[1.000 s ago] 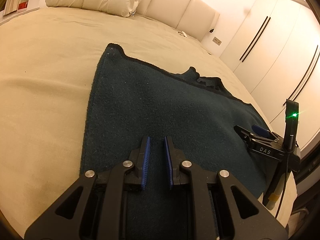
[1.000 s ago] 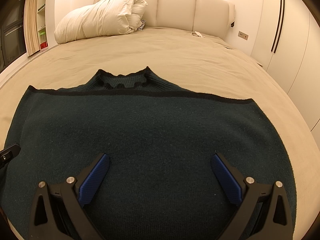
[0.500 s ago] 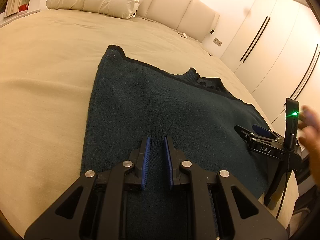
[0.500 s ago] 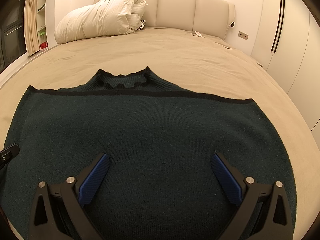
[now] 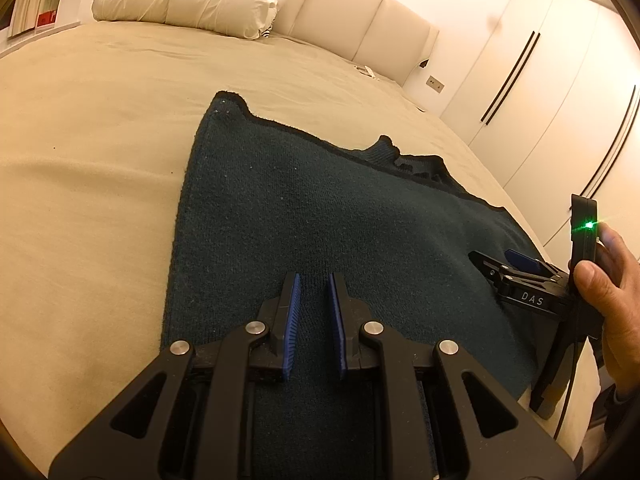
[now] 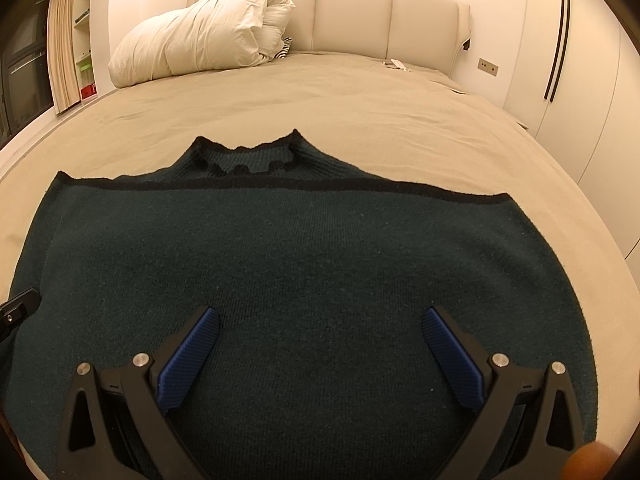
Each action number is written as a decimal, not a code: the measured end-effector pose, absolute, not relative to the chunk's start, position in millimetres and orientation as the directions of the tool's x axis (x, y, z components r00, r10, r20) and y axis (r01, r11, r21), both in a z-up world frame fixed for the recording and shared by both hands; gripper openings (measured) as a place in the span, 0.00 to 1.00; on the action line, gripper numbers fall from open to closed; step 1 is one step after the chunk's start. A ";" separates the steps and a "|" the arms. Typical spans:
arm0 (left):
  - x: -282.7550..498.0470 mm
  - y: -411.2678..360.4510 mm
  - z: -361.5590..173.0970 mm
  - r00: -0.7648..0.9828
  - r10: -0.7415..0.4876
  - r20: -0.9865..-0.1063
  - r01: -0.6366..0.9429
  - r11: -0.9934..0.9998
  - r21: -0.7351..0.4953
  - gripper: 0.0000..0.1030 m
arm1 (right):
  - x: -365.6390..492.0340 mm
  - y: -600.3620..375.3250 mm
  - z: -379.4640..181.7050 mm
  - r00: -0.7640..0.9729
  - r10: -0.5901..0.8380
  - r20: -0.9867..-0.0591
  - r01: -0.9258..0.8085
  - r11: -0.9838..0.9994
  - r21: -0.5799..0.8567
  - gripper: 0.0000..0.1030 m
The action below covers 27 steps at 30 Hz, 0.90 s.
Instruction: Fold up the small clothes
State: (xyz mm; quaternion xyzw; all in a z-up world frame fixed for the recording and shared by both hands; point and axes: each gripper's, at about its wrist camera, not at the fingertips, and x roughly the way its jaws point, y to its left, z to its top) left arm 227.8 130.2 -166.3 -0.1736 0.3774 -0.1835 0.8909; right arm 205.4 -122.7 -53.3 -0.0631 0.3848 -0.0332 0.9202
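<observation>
A dark green knit sweater (image 6: 312, 264) with black trim lies flat on the beige bed, collar (image 6: 248, 160) pointing to the headboard. It also shows in the left wrist view (image 5: 320, 216). My left gripper (image 5: 314, 280) sits over the sweater's near left part with its blue pads a narrow gap apart, holding nothing. My right gripper (image 6: 320, 316) rests over the sweater's near middle with its pads wide open and empty. The right gripper also shows in the left wrist view (image 5: 500, 260), with a hand on it.
The beige bed sheet (image 6: 360, 112) stretches to a padded headboard (image 6: 360, 12). A bunched white duvet (image 6: 200, 44) lies at the far left. White wardrobe doors (image 6: 560, 40) stand along the right side. The bed's edge runs close on the right.
A hand has come into view and taken hold of the right gripper's handle. The left gripper has shifted very slightly. The sweater has not moved.
</observation>
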 end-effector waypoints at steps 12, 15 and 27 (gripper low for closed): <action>228.7 129.9 -166.1 0.648 -0.456 -0.610 0.196 0.874 -0.445 0.14 | 206.1 -121.9 -58.3 0.701 -0.110 -0.705 0.017 0.990 -0.137 1.00; 228.9 129.8 -166.0 0.648 -0.455 -0.611 0.196 0.875 -0.443 0.14 | 206.3 -122.5 -57.8 0.702 -0.101 -0.705 0.010 0.991 -0.131 1.00; 229.8 128.8 -165.8 0.649 -0.449 -0.614 0.195 0.878 -0.436 0.14 | 205.5 -117.4 -55.6 0.704 -0.123 -0.699 0.017 0.987 -0.157 1.00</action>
